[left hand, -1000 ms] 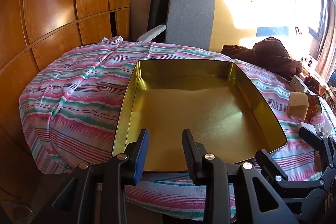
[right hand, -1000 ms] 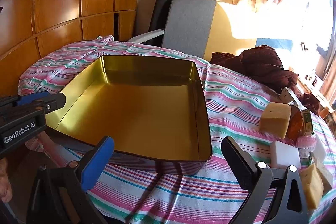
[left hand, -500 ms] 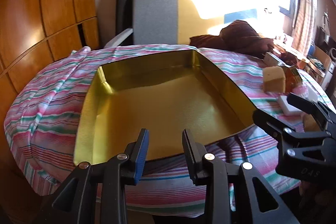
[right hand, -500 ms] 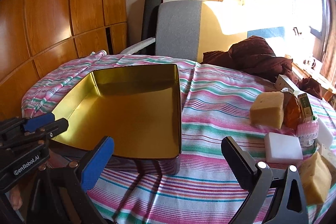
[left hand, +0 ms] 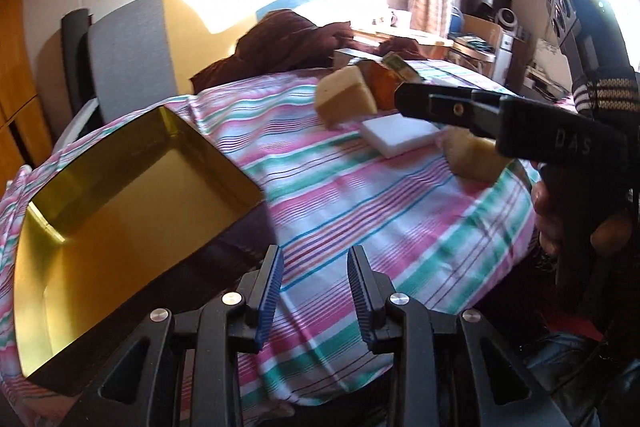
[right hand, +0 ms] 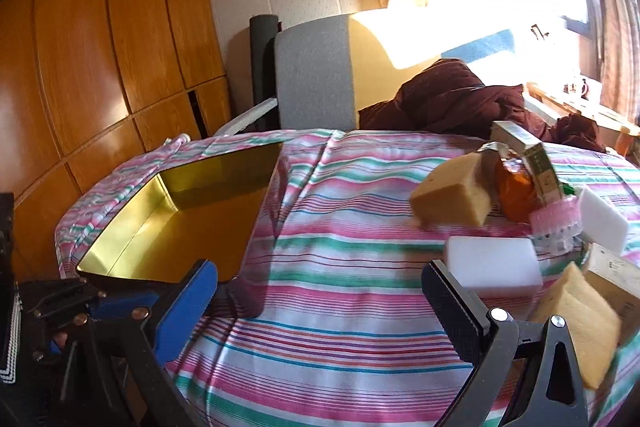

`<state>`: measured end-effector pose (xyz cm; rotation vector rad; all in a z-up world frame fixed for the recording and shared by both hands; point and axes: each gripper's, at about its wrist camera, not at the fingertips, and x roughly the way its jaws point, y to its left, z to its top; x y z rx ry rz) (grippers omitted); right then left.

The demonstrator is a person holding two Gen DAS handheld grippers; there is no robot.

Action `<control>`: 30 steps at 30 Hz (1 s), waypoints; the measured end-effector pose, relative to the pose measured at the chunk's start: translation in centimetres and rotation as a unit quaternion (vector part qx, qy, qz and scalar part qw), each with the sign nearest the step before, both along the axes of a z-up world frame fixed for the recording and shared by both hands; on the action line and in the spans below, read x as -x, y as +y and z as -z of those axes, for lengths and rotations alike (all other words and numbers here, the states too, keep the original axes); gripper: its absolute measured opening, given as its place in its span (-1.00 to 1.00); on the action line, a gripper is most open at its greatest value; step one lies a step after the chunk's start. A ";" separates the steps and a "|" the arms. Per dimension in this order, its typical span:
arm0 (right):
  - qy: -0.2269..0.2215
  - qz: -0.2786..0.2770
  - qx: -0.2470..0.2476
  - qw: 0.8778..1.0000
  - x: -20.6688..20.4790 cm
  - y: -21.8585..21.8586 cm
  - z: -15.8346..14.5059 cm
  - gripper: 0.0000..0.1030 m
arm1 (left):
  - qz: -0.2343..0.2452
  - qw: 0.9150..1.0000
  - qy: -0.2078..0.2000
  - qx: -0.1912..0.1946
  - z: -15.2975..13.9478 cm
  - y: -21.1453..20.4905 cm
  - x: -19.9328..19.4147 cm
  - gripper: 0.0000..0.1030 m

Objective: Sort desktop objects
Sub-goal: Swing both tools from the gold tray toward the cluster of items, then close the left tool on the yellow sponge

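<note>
An empty gold tin tray [left hand: 120,207] [right hand: 192,227] sits on the left of the striped tablecloth [left hand: 360,211]. On the right lies a cluster: a tan sponge block [left hand: 346,99] [right hand: 452,195], a white block [left hand: 400,135] [right hand: 492,263], a yellow sponge [right hand: 576,315], an orange packet [right hand: 516,191], a green carton [right hand: 536,151] and a pink roll [right hand: 556,219]. My left gripper [left hand: 315,255] hangs shut and empty over the cloth just right of the tray's corner. Wide open and empty, my right gripper [right hand: 318,271] is near the front edge, its right finger close to the white block.
A second white block [right hand: 604,223] and a pale box [right hand: 616,271] lie at the far right. A dark brown garment [right hand: 452,95] is heaped at the table's back, with a grey chair [right hand: 316,75] behind. Wooden panels line the left wall.
Both grippers have swung right, away from the tray and toward the object cluster. The left one has also rolled, tilting its view. Neither jaw gap has changed.
</note>
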<state>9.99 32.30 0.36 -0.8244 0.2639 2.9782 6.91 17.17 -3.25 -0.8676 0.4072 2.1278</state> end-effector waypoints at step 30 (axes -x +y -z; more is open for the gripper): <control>-0.034 0.103 0.268 0.957 -7.7 17.2 4.5 1.00 | 0.107 0.986 -0.104 -0.070 4.6 7.7 1.6 0.23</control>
